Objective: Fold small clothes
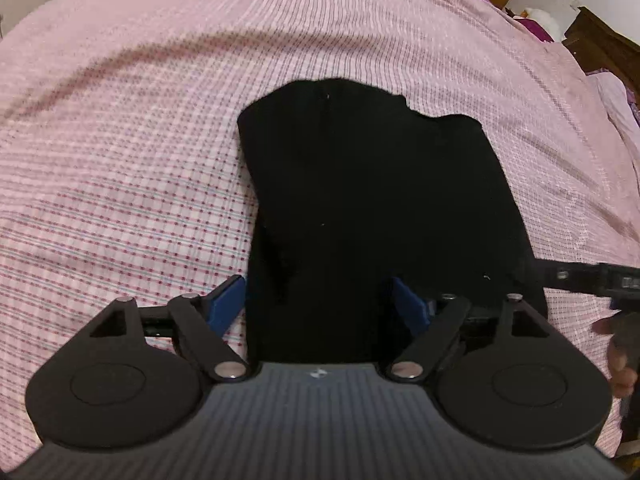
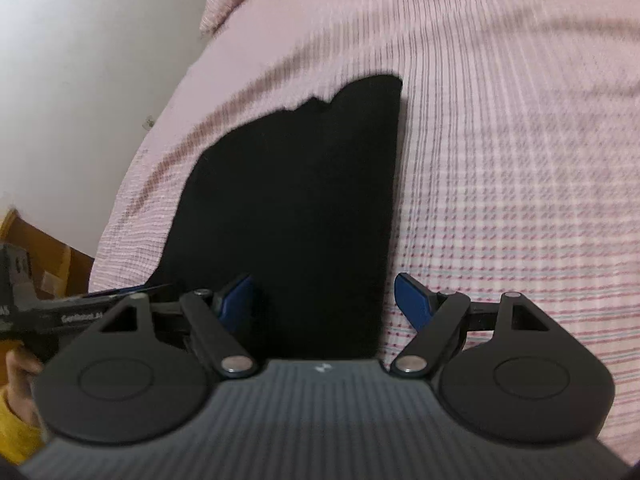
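Both jaws gape empty over one black garment (image 1: 360, 208) lying flat on the bed (image 1: 120, 140), soft, light and floppy: pinch its 6 o'clock corners with your left hand-held gripper (image 1: 320, 304) and right hand-held gripper (image 2: 324, 304)

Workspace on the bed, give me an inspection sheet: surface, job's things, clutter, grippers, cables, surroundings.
Surface: pink checked bedsheet, lightly wrinkled.
Job's things: black garment lying flat on the sheet, far edge uneven.
Clutter: nothing seen on the sheet.
Grippers: left gripper open at the garment's near left edge; right gripper open at its near right edge; neither grips cloth.
Cables: nothing seen.
Surroundings: white wall, wooden furniture beyond the bed.
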Available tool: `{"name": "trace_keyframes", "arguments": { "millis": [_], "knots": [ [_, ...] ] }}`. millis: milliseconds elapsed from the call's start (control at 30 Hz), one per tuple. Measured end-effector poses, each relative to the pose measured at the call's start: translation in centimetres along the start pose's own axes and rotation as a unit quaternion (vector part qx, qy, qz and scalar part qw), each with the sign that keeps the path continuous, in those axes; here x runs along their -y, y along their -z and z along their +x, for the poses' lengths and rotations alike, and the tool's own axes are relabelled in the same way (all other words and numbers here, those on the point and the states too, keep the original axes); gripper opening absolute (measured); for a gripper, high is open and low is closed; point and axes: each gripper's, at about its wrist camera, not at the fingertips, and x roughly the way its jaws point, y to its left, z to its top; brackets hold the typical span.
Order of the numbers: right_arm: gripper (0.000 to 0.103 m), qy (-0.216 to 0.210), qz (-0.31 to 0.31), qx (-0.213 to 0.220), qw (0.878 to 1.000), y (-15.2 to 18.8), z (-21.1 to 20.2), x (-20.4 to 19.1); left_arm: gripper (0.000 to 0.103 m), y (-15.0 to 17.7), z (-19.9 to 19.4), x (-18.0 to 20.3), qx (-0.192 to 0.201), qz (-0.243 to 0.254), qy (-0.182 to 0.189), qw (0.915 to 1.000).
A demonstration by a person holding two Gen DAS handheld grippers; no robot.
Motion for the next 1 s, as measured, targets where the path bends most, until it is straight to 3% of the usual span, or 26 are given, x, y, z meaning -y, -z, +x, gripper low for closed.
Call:
{"name": "trace_keyframes", "arguments": {
  "millis": [233, 600, 1000],
  "knots": [
    [0.080, -0.067, 0.081, 0.010, 0.994, 1.1, 2.1, 2.7, 0.086, 0.3, 0.9, -1.6, -0.005, -0.038, 0.040, 0.9985],
    [0.080, -0.103, 0.058, 0.003, 0.993, 0.4, 2.5, 3.7, 0.091, -1.1, 3.4, -1.5, -0.011, -0.023, 0.092, 0.9954],
    [0.081, -0.112, 0.038, 0.018, 0.993, -0.4, 4.4, 2.8, 0.099, -0.7, 4.5, -1.1, 0.002, -0.019, 0.097, 0.9951]
  ]
}}
